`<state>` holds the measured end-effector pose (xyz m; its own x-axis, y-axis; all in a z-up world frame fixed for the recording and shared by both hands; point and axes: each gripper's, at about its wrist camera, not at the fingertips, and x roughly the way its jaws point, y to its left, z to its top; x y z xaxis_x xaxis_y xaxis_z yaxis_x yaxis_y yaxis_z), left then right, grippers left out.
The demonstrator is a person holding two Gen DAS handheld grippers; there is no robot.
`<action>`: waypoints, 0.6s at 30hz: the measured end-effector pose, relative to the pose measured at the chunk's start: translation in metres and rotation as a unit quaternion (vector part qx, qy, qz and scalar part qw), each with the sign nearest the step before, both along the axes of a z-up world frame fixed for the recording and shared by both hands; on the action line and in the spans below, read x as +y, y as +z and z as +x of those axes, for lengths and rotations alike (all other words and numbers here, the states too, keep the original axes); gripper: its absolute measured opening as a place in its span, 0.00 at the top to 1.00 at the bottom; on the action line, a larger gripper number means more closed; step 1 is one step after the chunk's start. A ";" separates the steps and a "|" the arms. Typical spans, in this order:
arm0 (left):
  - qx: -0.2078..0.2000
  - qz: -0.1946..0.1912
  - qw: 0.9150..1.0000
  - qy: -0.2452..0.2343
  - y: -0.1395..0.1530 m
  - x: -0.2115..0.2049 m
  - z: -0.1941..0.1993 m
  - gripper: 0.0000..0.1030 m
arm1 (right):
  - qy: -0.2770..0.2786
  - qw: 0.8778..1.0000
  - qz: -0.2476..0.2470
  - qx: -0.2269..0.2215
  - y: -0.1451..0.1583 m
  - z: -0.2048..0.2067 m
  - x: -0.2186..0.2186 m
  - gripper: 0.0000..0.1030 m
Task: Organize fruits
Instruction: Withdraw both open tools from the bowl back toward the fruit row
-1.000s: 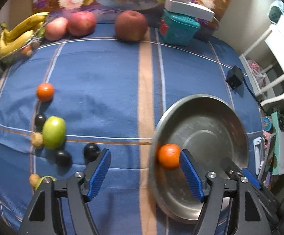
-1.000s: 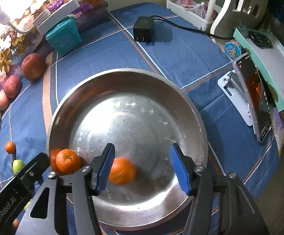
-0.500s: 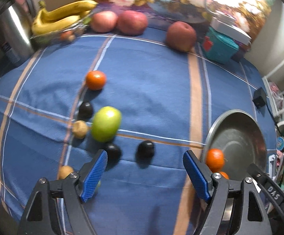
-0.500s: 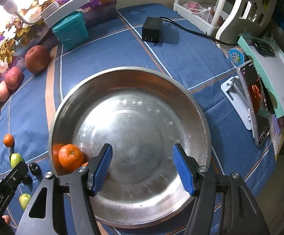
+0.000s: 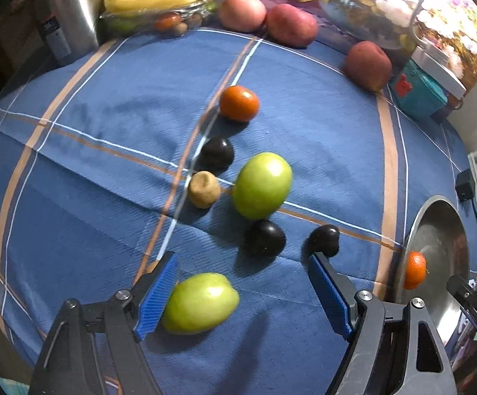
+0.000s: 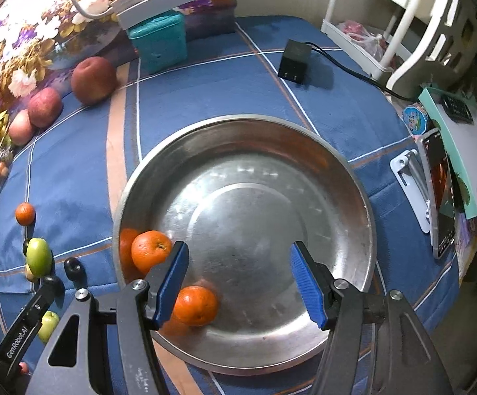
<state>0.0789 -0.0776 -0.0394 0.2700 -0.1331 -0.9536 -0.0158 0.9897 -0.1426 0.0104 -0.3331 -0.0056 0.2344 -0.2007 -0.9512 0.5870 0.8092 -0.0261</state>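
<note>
The left fingers [image 5: 240, 296] have just been opening and now stand wide with nothing squeezed; a green fruit [image 5: 200, 302] lies between them, right by the left blue pad [image 5: 156, 296] and lying longways across the gap, so this hand is the nearer one to it. The right fingers [image 6: 238, 283] are about half open and hold nothing, hanging over the metal bowl [image 6: 353, 181] with one orange [image 6: 195, 304] beside the left pad. Farther off on the blue counter [image 5: 107, 115] sit dark plums [image 5: 264, 238], a bigger green fruit [image 5: 261, 189] and a small orange [image 5: 238, 102].
</note>
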 end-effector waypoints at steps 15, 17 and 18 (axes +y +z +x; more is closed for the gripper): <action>-0.011 0.030 0.999 0.005 -0.002 0.003 0.000 0.00 | 0.012 1.000 -0.006 0.002 -0.003 0.004 0.007 0.17; -0.014 0.032 0.999 0.007 -0.003 0.004 0.000 0.00 | 0.015 1.000 -0.012 -0.004 -0.002 0.004 0.007 0.12; -0.014 0.033 0.999 0.008 -0.003 0.005 0.000 0.00 | 0.016 1.000 -0.015 -0.002 -0.002 0.004 0.007 0.11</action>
<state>0.0784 -0.0729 -0.0426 0.2992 -0.0659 -0.9519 -0.0294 0.9965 -0.0782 0.0148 -0.3257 -0.0073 0.2451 -0.2215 -0.9439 0.5616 0.8260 -0.0480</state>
